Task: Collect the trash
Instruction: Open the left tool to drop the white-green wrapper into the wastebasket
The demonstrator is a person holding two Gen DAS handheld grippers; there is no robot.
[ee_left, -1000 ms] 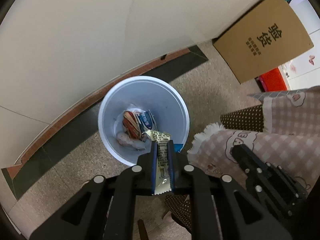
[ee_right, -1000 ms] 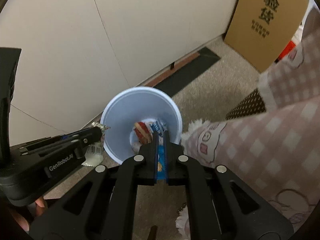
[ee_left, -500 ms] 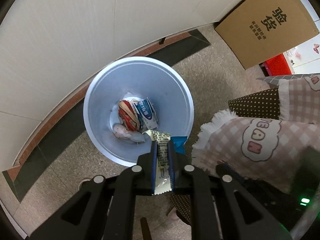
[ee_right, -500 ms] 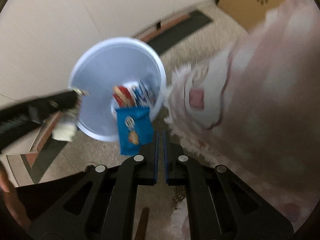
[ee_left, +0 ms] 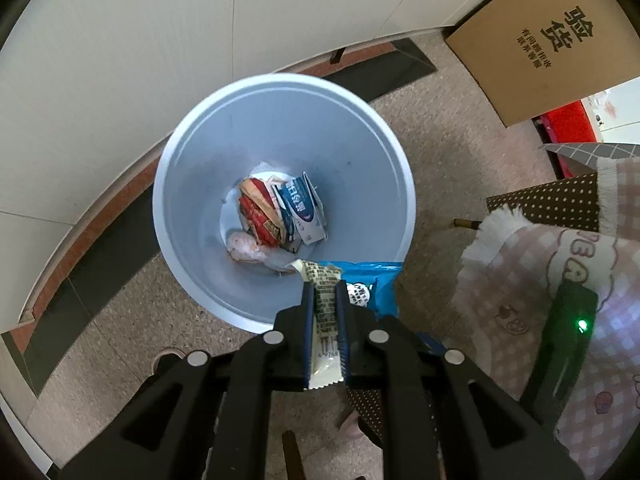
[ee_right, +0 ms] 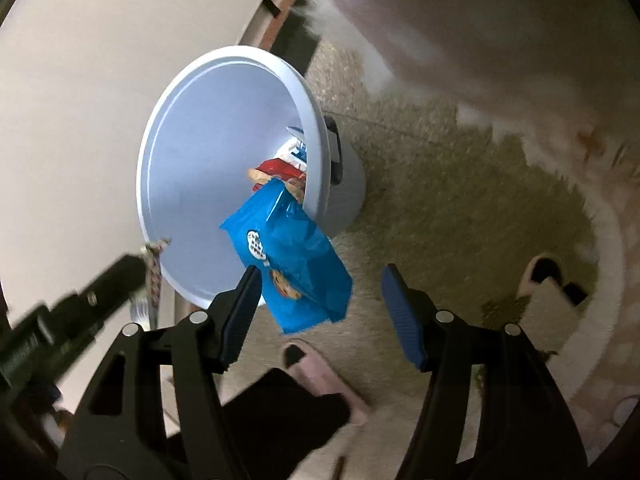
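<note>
A pale blue trash bin stands on the floor by a white wall, with crumpled wrappers at its bottom. My left gripper is shut on a cream printed wrapper, held over the bin's near rim. My right gripper has its jaws opening. A blue snack bag is loose in front of them, tipping over the bin's rim, and the pads do not press on it. The left gripper also shows blurred at the lower left of the right wrist view.
A brown cardboard box leans at the far right by the wall. A pink checked cloth with a white fringe hangs close on the right. A dark baseboard strip runs behind the bin. A slipper lies below.
Both grippers sank toward the bin. The right gripper rolled, went from shut on the blue bag to open, and the bag came loose toward the bin. The left kept its wrapper.
</note>
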